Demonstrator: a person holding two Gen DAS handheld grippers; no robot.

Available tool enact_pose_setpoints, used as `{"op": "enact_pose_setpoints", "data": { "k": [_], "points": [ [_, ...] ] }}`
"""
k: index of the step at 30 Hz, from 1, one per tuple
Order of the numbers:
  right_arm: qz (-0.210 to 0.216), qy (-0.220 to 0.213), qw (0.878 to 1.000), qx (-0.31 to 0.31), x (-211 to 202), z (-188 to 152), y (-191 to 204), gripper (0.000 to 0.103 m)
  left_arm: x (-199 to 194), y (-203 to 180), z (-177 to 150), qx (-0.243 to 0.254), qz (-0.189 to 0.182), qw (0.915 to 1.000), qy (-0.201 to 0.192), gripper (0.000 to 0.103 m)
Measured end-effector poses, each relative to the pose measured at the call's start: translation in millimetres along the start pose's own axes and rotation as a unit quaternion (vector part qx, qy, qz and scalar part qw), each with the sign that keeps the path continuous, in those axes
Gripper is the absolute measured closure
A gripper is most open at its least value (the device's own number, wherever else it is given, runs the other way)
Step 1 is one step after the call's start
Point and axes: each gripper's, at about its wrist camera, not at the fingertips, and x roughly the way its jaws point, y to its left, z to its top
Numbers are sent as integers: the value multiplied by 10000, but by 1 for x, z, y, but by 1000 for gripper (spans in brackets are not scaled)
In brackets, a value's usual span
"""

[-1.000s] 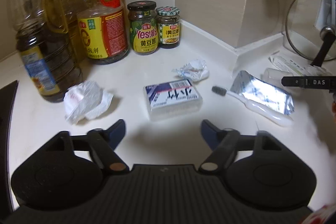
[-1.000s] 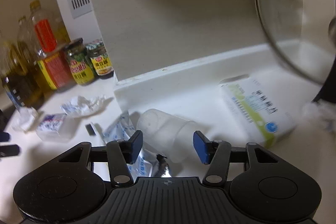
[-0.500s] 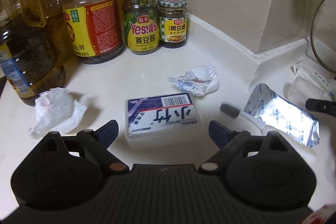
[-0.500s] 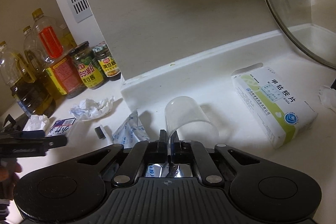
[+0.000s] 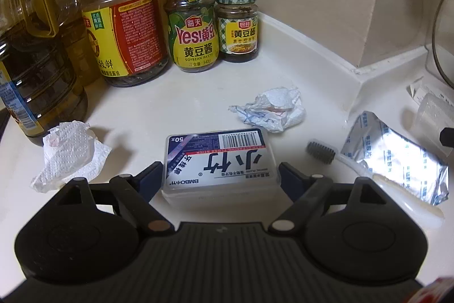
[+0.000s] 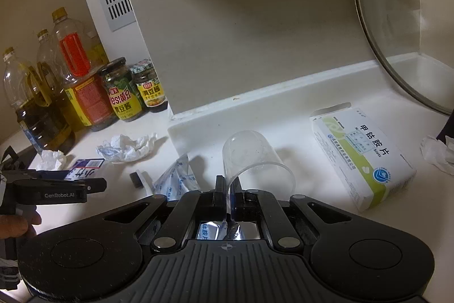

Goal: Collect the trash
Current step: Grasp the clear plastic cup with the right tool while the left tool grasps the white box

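1. Straddling the floss-stick box [image 5: 218, 161], the left claw [image 5: 218, 175] has a blue pad on either side of it; jaws wide and closing, pads not yet seen pressing on the box.
2. Floss-stick box lies flat on the white bench [image 5: 170, 110], label up.
3. Left of the box: crumpled paper towel [image 5: 68, 149]. Behind it and slightly right: crumpled wrapper [image 5: 272, 110].
4. Right of the box: dark brush head [image 5: 320, 152], then a silver foil pouch [image 5: 397, 161].
5. Right claw [image 6: 228, 189] is fully closed, pinching the rim of a clear plastic cup [image 6: 249, 155] lying on its side.
6. Far right of the box, beyond the cup: a white-green medicine carton [image 6: 366, 155].
7. Behind the box, by the wall: oil bottles [image 5: 37, 47] and two sauce jars [image 5: 193, 27].
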Motion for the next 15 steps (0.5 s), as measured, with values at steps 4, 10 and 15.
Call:
{"op": "enact_pose_setpoints", "data": {
  "k": [4,10,15],
  "points": [
    [-95,66,9999,-62,2,-4,-1,100,-10,0,-5,106,-5,9999,-66,18],
    [-220,2,9996,-154,-4,-7,0,100,-31,9,-15,105,-74,9998,-141,18],
    [-299,-126,9990,-312,-19,-7,7,100,-51,14,-26,110,-173,9996,-196,18]
  ]
}}
